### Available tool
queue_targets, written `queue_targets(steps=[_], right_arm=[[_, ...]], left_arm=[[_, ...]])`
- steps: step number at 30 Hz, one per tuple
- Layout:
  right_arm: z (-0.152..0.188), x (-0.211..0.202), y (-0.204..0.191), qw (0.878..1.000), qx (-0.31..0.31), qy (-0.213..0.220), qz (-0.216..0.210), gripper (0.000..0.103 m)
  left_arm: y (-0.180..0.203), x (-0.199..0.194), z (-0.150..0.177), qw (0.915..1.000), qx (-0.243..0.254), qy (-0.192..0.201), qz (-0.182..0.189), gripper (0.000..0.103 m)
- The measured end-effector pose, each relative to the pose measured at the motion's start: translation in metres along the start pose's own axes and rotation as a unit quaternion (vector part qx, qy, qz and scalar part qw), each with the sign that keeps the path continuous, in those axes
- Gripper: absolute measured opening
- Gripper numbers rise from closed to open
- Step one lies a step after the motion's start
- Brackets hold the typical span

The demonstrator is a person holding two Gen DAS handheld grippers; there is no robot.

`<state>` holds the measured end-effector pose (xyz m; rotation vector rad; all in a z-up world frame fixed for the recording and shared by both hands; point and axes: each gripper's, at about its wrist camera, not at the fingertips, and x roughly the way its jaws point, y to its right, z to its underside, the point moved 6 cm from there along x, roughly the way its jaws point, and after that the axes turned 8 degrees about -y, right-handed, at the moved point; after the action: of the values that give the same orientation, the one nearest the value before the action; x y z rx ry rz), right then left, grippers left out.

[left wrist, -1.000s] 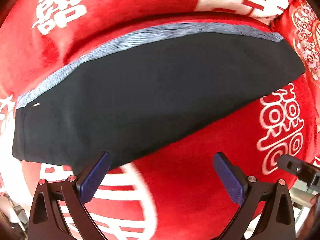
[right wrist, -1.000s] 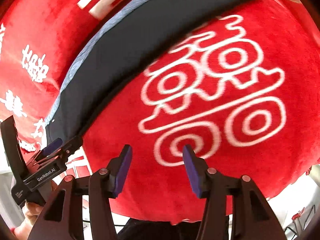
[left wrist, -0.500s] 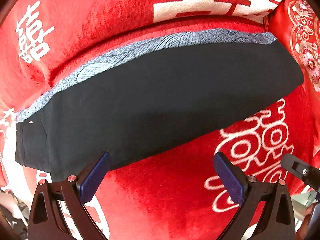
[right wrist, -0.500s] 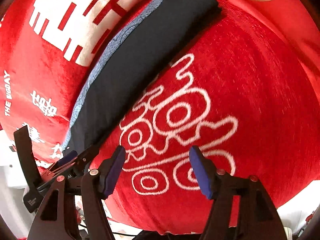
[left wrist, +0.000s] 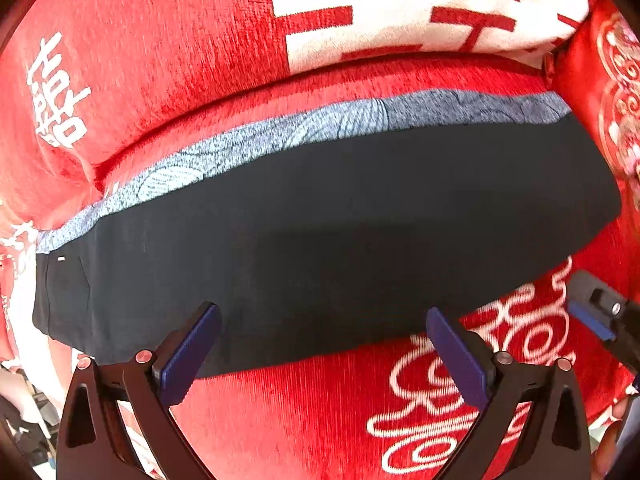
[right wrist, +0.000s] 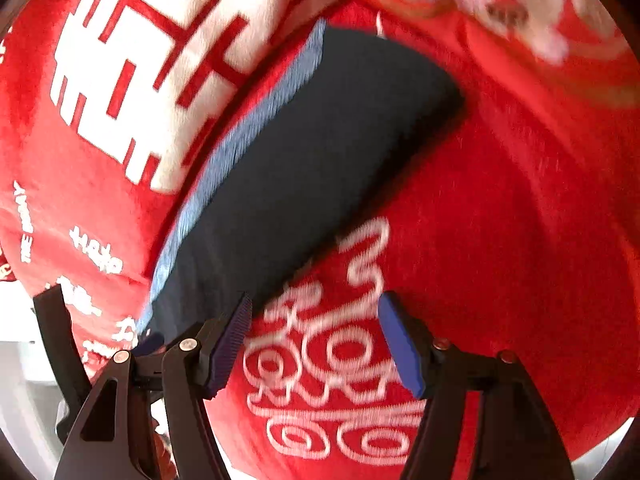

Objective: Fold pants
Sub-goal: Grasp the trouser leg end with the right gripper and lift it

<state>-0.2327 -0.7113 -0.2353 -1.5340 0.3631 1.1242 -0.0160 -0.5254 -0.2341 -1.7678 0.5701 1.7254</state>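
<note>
Both tools stand with their jaws spread wide and nothing between them: the left tool (left wrist: 320, 344) hovers at the near long edge of the pants (left wrist: 320, 232), and the right tool (right wrist: 316, 336) hangs over bare red cover near the garment's near edge, its view blurred. The pants lie flat and already doubled lengthwise into one long dark band on a red cover (left wrist: 304, 412) with white characters, a blue-grey patterned strip (left wrist: 320, 128) running along their far edge. The waist end seems to be at the left, where a small tag and seams show, though this is hard to confirm. The cloth looks light, soft and limp, so it should drape and sag rather than hold shape, and a single pinch would likely let layers slide apart. Taking hold at the corners of one short end, catching all layers, looks soundest before carrying that end across to the other.
</note>
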Motion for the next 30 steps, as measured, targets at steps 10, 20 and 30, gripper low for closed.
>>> queue_targets(steps=[10, 20, 30], right_arm=[[-0.015, -0.004, 0.015, 0.997, 0.037, 0.05, -0.034, 0.064], [-0.05, 0.009, -0.003, 0.992, 0.016, 0.085, -0.088, 0.064], [-0.058, 0.001, -0.021, 0.997, -0.032, 0.059, -0.029, 0.015]], left_arm=[[-0.007, 0.014, -0.029, 0.9999, -0.015, 0.007, 0.004, 0.103], [-0.003, 0.035, -0.034, 0.9999, -0.003, 0.009, 0.006, 0.103], [-0.011, 0.009, -0.049, 0.9966, -0.002, 0.047, 0.067, 0.07]])
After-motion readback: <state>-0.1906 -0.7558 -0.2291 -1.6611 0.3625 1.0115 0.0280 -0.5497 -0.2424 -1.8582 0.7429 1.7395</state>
